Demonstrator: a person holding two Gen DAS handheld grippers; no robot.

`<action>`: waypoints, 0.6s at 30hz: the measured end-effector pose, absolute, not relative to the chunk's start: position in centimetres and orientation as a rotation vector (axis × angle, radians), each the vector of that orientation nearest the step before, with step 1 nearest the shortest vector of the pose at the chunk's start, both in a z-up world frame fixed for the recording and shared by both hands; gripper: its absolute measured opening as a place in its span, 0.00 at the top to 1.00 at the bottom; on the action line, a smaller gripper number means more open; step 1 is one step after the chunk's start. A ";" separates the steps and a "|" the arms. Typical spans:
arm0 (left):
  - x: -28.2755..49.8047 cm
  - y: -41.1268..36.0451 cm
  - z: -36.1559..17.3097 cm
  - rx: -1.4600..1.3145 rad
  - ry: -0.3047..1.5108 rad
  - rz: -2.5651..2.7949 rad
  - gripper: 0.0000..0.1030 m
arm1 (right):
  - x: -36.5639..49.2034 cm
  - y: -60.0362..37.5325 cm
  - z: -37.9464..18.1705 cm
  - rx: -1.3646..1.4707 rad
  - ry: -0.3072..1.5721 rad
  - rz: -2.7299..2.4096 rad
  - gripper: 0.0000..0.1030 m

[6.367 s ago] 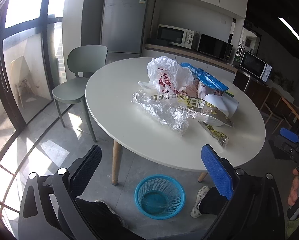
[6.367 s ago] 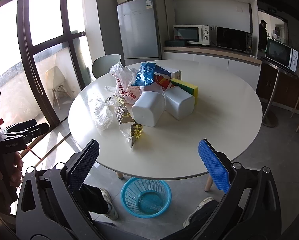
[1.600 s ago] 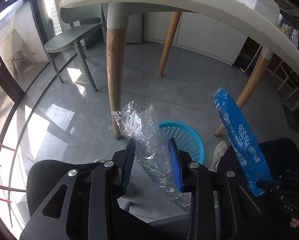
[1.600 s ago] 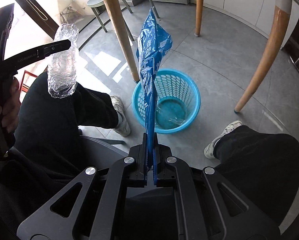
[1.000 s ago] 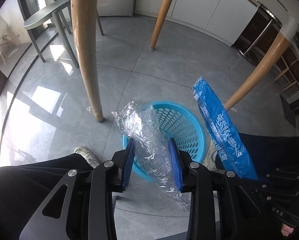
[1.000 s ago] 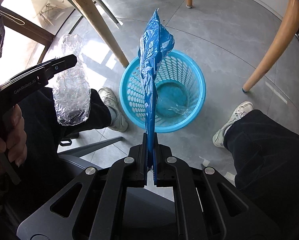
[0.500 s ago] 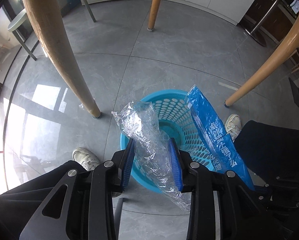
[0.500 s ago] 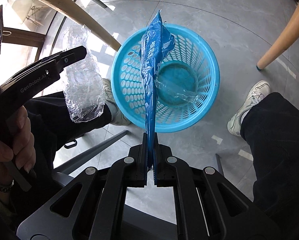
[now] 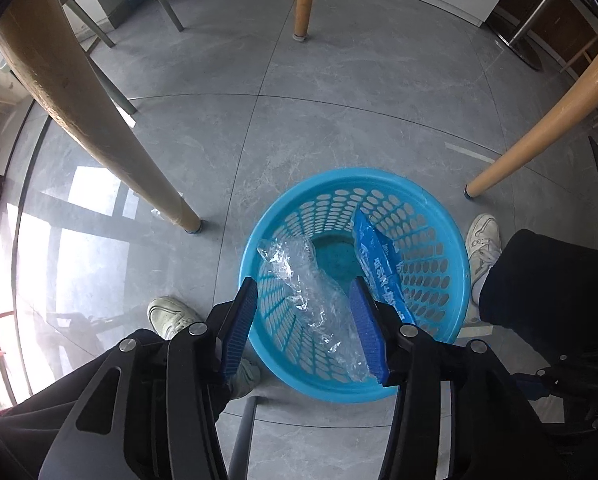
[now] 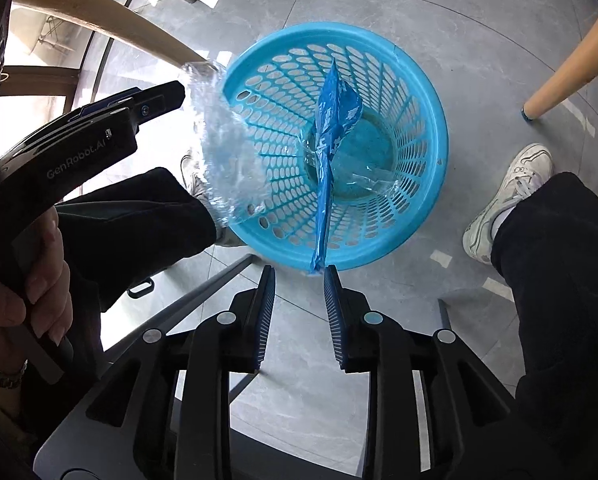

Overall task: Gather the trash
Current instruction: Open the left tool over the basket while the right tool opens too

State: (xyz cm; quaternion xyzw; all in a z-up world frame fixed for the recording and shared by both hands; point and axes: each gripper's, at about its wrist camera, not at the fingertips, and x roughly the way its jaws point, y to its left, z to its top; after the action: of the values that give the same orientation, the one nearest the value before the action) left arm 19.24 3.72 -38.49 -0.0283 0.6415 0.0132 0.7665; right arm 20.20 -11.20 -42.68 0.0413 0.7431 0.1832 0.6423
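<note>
Motion blur smears the clear plastic wrap [image 10: 223, 148] beside the basket [image 10: 431, 92].

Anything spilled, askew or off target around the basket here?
Nothing spilled. Both grippers are open above the blue basket; the blue wrapper stands on end inside it, and the clear plastic wrap hangs over its opening.

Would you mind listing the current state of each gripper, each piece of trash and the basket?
left gripper: open, jaws spread over the basket.
right gripper: open, nothing between its jaws.
clear plastic wrap: released, loose between the left jaws, dropping into the basket.
blue wrapper: released, standing on end inside the basket.
blue basket: upright on the floor, some clear plastic at its bottom.
</note>
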 end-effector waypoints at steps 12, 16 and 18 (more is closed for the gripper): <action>18.3 4.7 -38.2 -0.054 1.399 0.081 0.53 | 19.9 -11.7 -41.5 0.059 1.651 0.375 0.69; 17.5 5.1 -37.5 -0.073 1.407 0.087 0.53 | 19.5 -12.1 -40.4 0.020 1.607 0.342 0.69; 17.1 5.2 -36.9 -0.087 1.409 0.085 0.53 | 19.4 -12.5 -39.3 -0.028 1.554 0.311 0.69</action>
State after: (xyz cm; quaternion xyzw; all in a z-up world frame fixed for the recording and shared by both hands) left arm 17.07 5.16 -36.93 -0.0399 0.6471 0.0388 0.7604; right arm 19.43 -12.47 -39.33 -0.0124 0.6980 0.1396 0.7022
